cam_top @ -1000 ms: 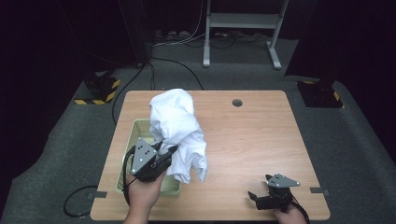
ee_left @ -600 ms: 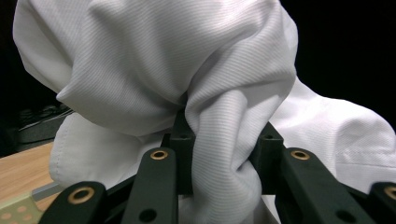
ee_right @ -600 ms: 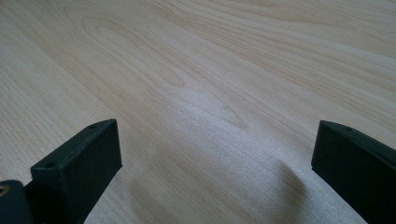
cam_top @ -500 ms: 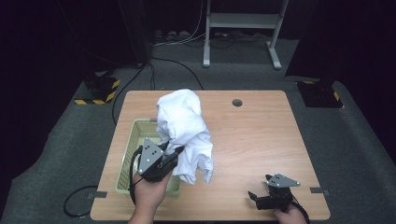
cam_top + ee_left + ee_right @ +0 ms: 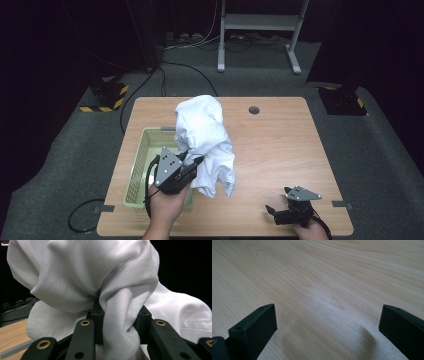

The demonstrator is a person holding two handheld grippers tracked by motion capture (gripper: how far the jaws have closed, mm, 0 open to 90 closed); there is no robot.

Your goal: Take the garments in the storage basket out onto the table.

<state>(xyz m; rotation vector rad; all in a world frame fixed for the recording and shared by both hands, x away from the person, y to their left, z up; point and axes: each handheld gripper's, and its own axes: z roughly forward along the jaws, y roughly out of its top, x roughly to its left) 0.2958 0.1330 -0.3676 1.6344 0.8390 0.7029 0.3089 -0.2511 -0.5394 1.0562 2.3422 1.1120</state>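
White cloth (image 5: 120, 322) between left claw (image 5: 120, 327) jaws

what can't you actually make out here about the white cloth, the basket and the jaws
- Inside of the green basket: in the high view the white cloth and the left gripper cover much of it, so whether anything lies in it is unclear.
- What garment the cloth is: bunched up; the left gripper view is cut off by its edges.
- Right gripper: small and dark in the high view; its own view shows the jaws apart over bare table.
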